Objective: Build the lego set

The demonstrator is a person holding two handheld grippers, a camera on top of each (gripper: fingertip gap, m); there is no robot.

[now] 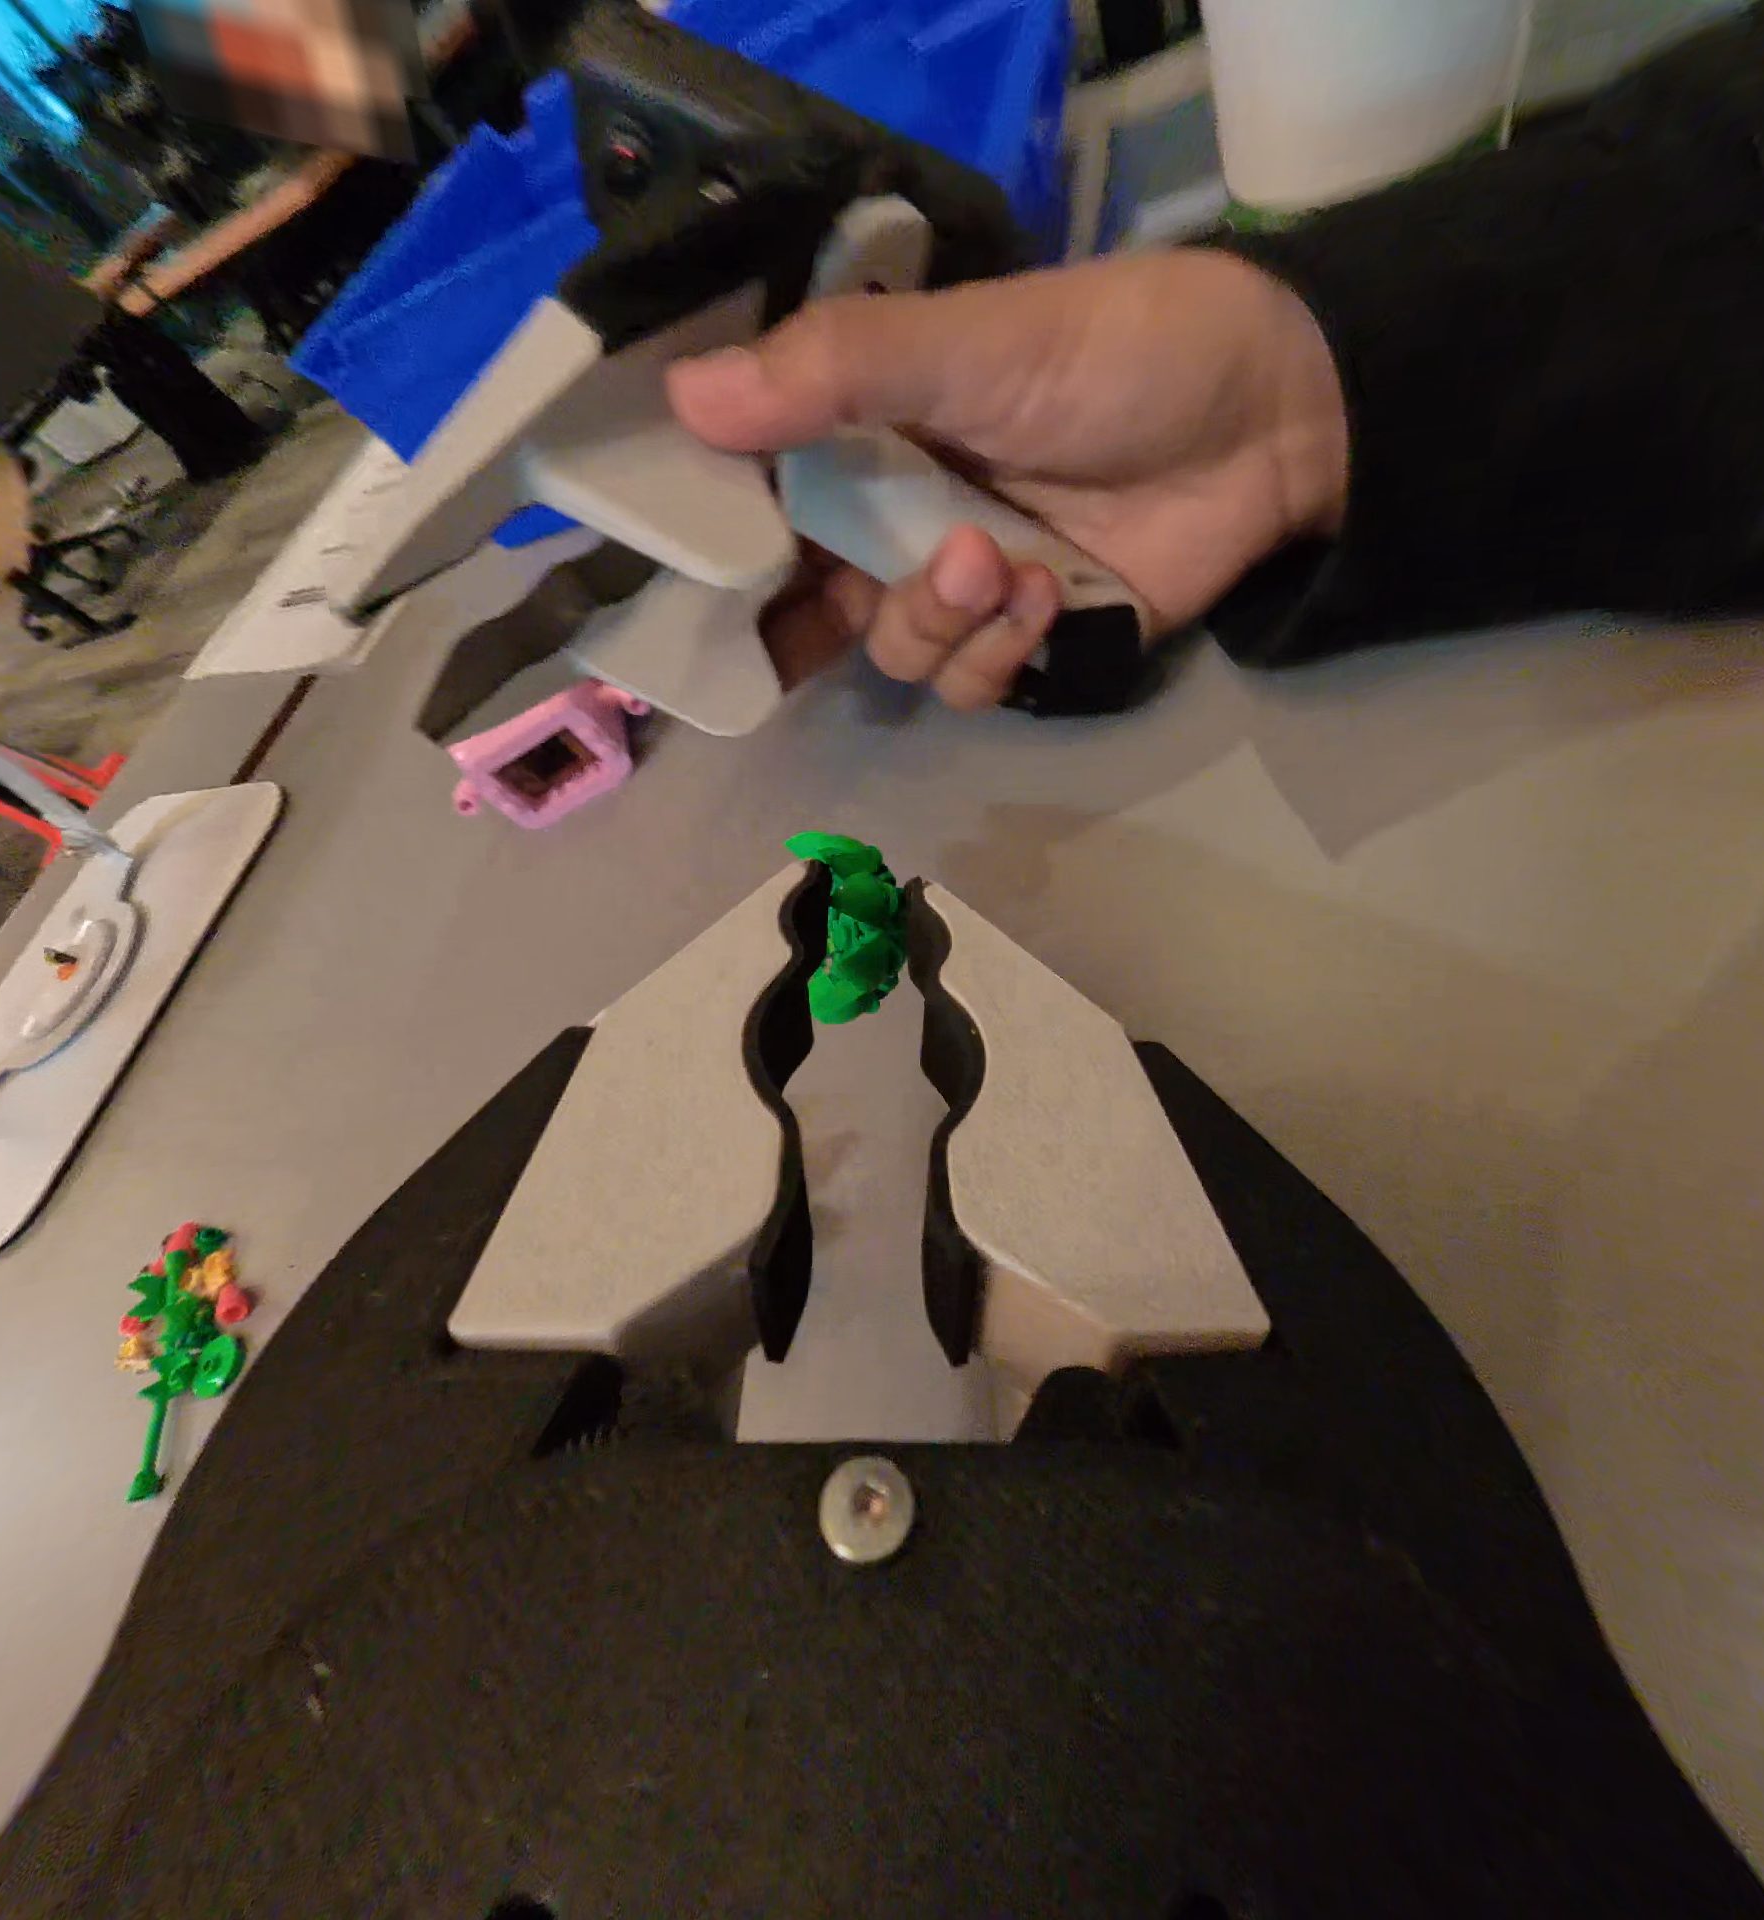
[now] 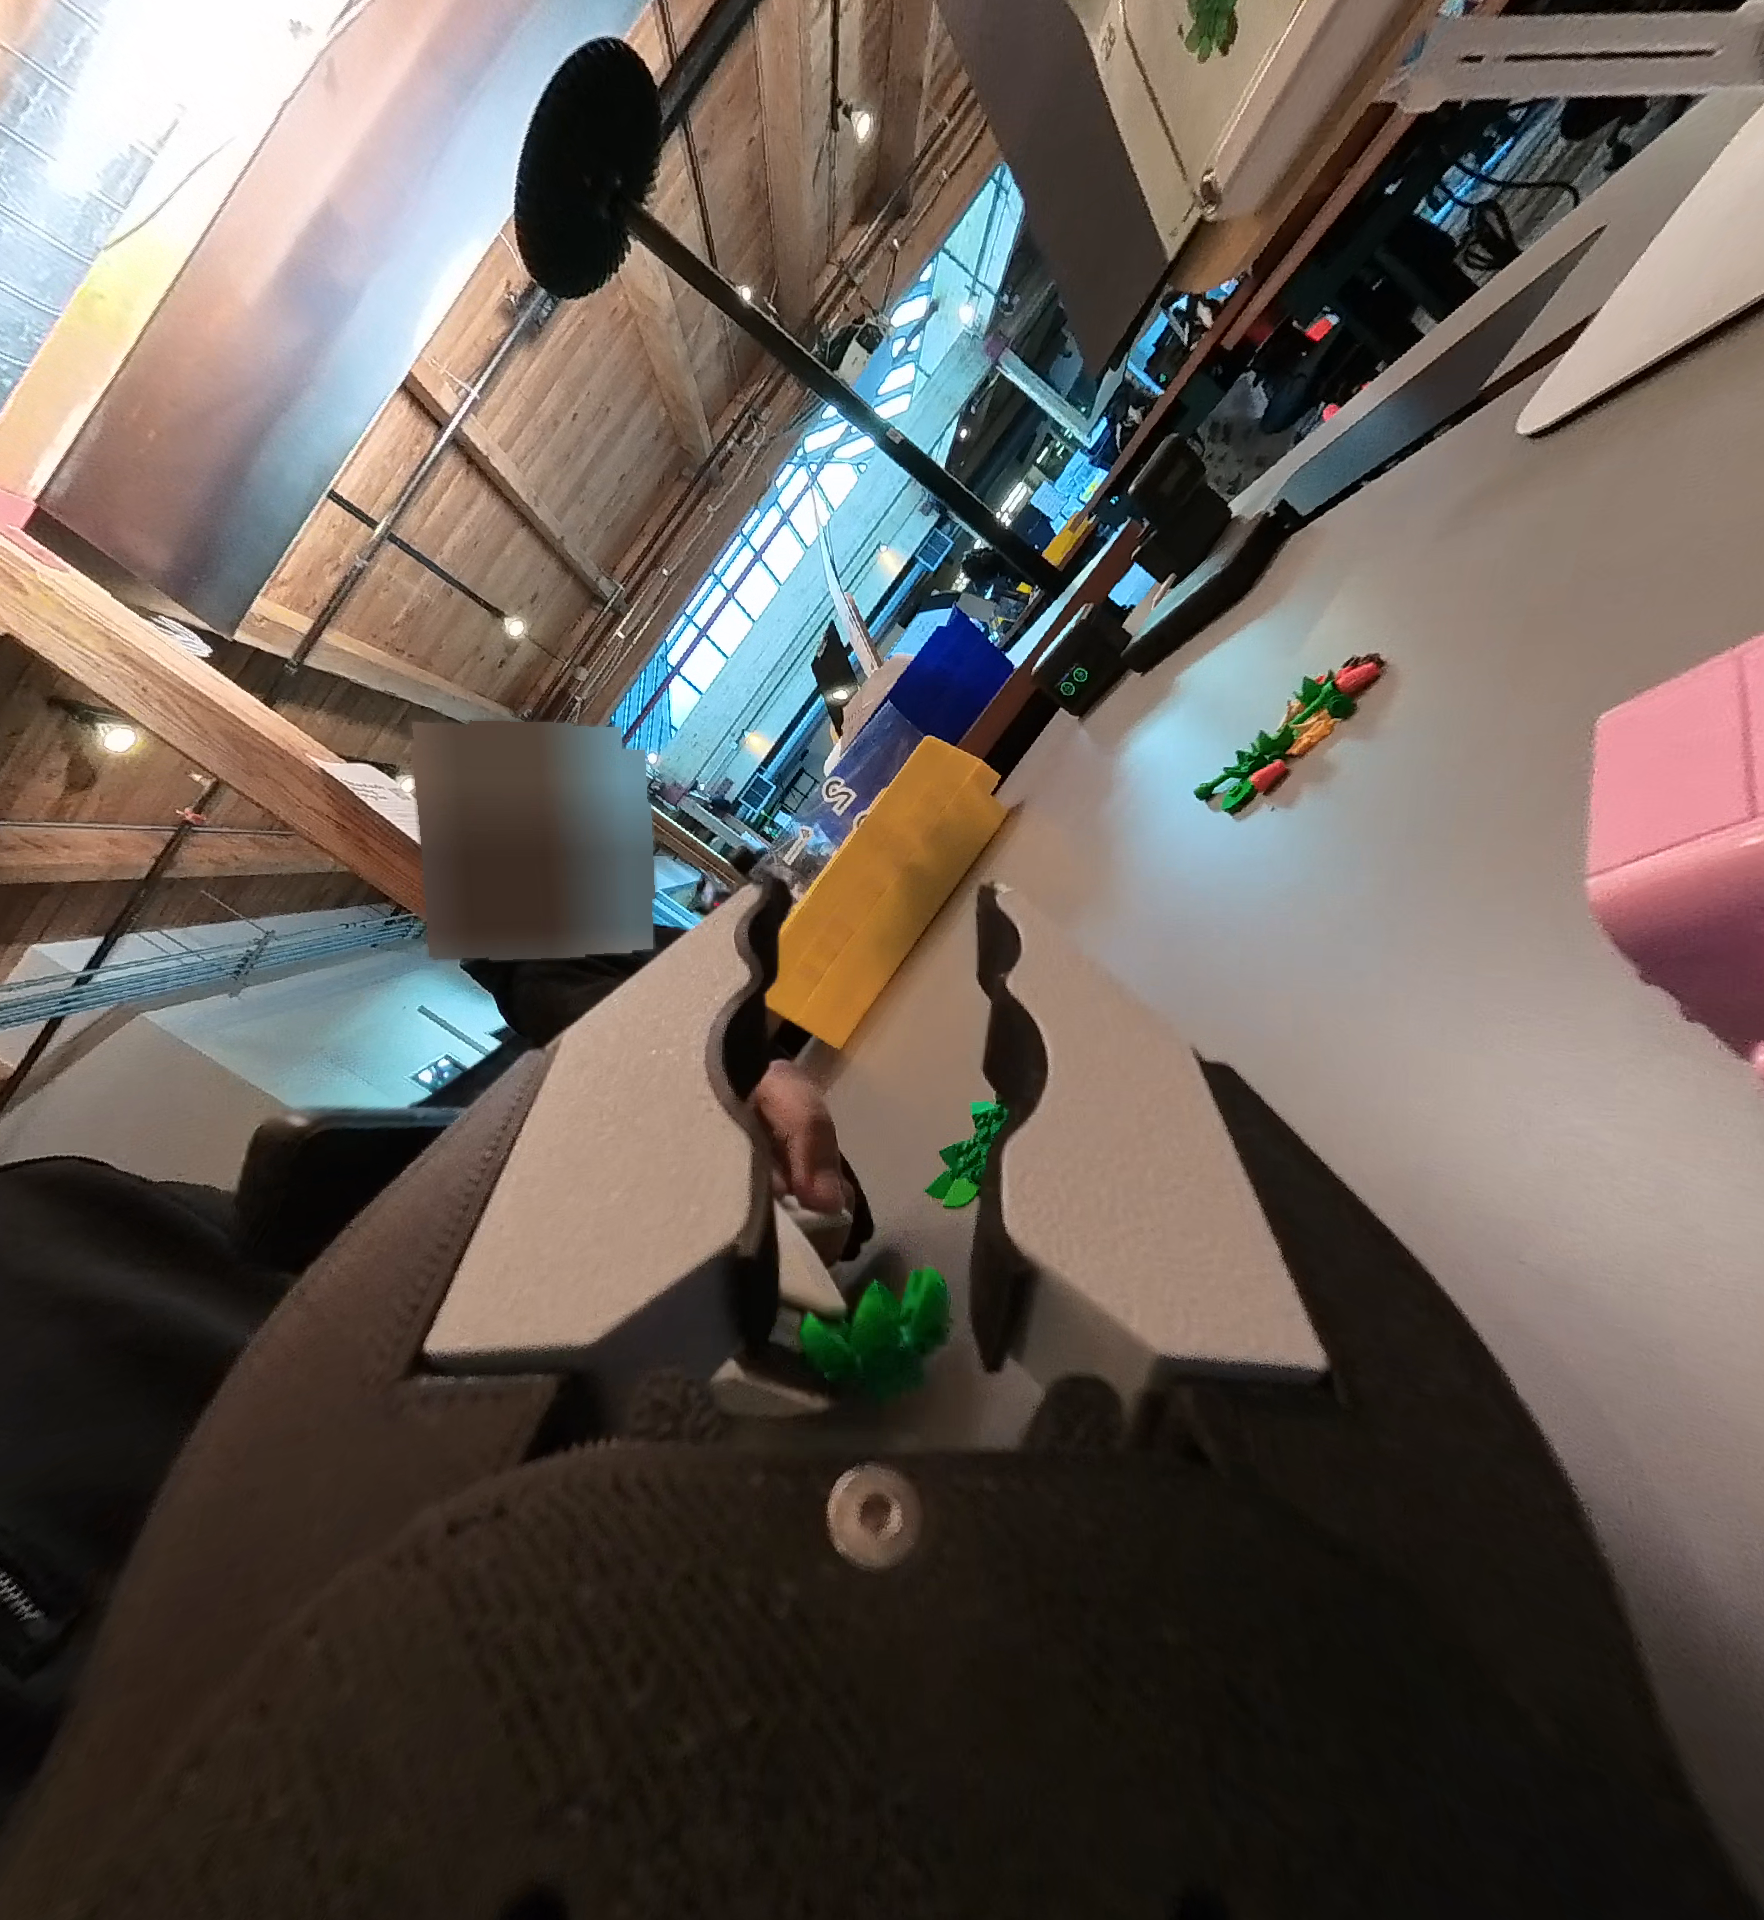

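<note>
My left gripper (image 1: 862, 883) is shut on a green leafy lego piece (image 1: 857, 935), pinched at the fingertips just above the grey table (image 1: 1377, 1039). My right gripper (image 1: 753, 634), held by a hand, hovers open and empty above a pink lego piece (image 1: 545, 764). In the right wrist view the right gripper (image 2: 873, 904) has its jaws apart, and the green piece (image 2: 873, 1340) sits between them, close to the palm, with a left fingertip (image 2: 805, 1283) beside it. The pink piece (image 2: 1730, 852) lies to the right. A built flower bunch (image 1: 182, 1320) lies on the table, also in the right wrist view (image 2: 1293, 738).
Two flat monitor-stand bases (image 1: 99, 997) stand along the left table edge. A blue bin (image 1: 462, 301) is at the back. A yellow box (image 2: 878, 883) sits at the table edge. A small green patch (image 2: 971, 1164) shows beside the right finger, either a piece or a reflection. About 10 centimeters separates my left fingertips from my right. Between my right fingertips and the built flower bunch (image 1: 182, 1320) there is roughly 20 centimeters. My right wrist view (image 2: 1281, 737) looks at it from another angle.
</note>
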